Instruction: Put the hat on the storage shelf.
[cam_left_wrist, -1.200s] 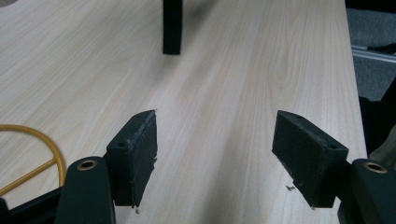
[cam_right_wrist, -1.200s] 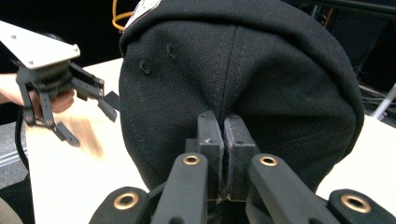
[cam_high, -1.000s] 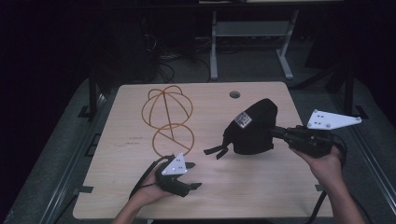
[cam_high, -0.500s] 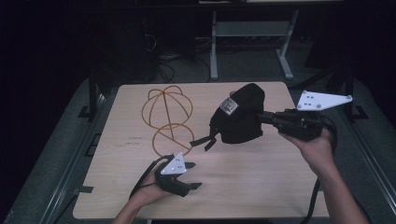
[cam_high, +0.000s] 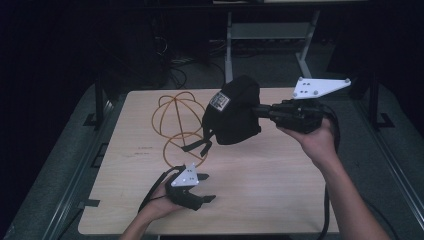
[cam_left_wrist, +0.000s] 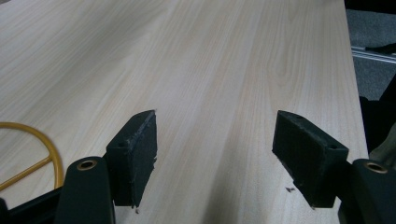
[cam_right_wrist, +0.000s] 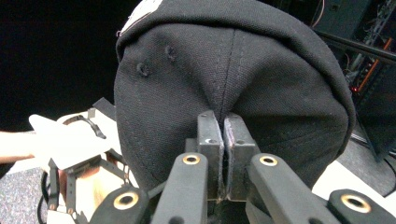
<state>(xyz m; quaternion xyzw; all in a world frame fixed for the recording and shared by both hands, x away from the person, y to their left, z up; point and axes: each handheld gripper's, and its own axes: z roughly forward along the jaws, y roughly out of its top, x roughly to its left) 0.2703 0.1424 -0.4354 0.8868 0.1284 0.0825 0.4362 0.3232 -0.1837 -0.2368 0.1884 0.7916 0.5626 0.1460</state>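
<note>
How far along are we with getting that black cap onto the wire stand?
Done: the right tongs have pinched the black cap and it hangs above the table, strap dangling. In hand: the cap is being carried beside the orange wire stand, not yet on it. Left: setting the cap over the stand, probably. The left tongs rest open near the table's front edge, holding nothing.

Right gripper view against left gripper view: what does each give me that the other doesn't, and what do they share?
Right gripper view: the right gripper, jaws pinched on the fabric of the black cap, with the other hand's gripper farther off. Left gripper view: the left gripper with jaws wide apart and nothing between them, and an arc of the orange wire frame. Both show the light wooden table.
</note>
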